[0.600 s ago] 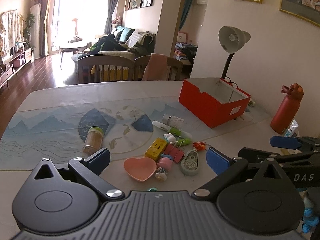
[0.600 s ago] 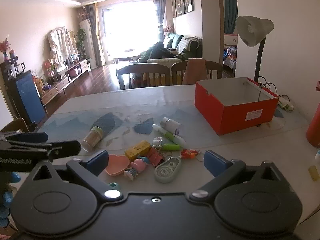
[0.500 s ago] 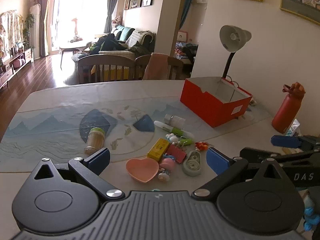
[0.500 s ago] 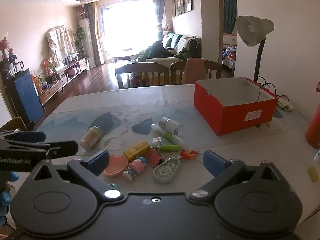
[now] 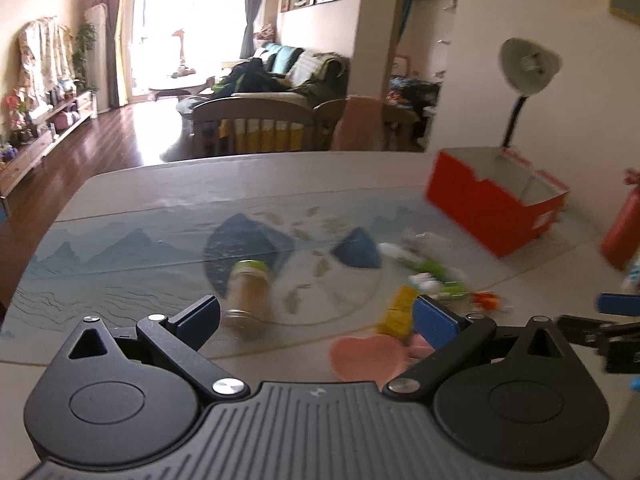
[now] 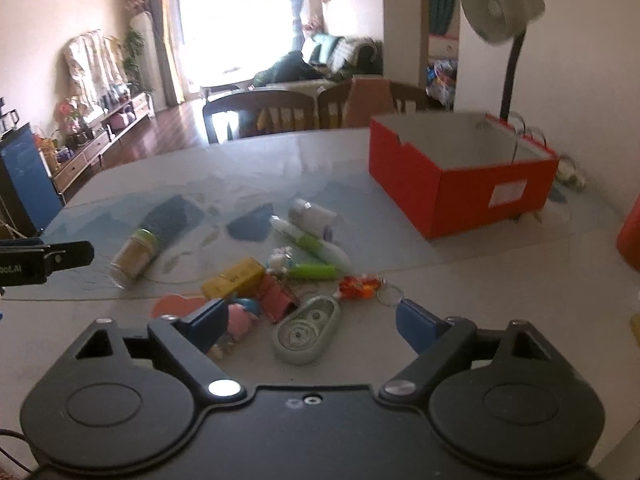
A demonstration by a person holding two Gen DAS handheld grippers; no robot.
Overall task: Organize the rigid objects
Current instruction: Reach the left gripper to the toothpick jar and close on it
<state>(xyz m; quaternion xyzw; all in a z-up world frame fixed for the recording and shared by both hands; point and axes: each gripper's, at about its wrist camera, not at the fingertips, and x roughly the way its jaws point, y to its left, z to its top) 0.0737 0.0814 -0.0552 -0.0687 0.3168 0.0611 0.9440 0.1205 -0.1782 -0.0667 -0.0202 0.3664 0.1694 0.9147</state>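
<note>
A pile of small items lies on the table mat: a lying jar (image 5: 248, 292) with a green lid, a pink heart dish (image 5: 368, 356), a yellow block (image 5: 398, 310). My left gripper (image 5: 316, 320) hovers open above them with nothing between its fingers; the jar is just beyond its left finger. In the right wrist view, a grey-green tape dispenser (image 6: 308, 332) lies between the open fingers of my right gripper (image 6: 312, 322), untouched. Around it are a pink toy (image 6: 240, 318), the yellow block (image 6: 234, 282), a green marker (image 6: 308, 242), a white tube (image 6: 314, 216), a keychain (image 6: 362, 286) and the jar (image 6: 134, 258).
An open red box (image 6: 460, 176) stands at the back right of the table, a desk lamp (image 6: 500, 12) behind it. A red bottle (image 5: 622, 232) stands at the right edge. Chairs line the table's far side. The left gripper's finger (image 6: 44, 260) shows at the left.
Both grippers have moved in closer to the pile. The left one has swung left, so the jar now sits near its left finger. Both views are blurred by motion.
</note>
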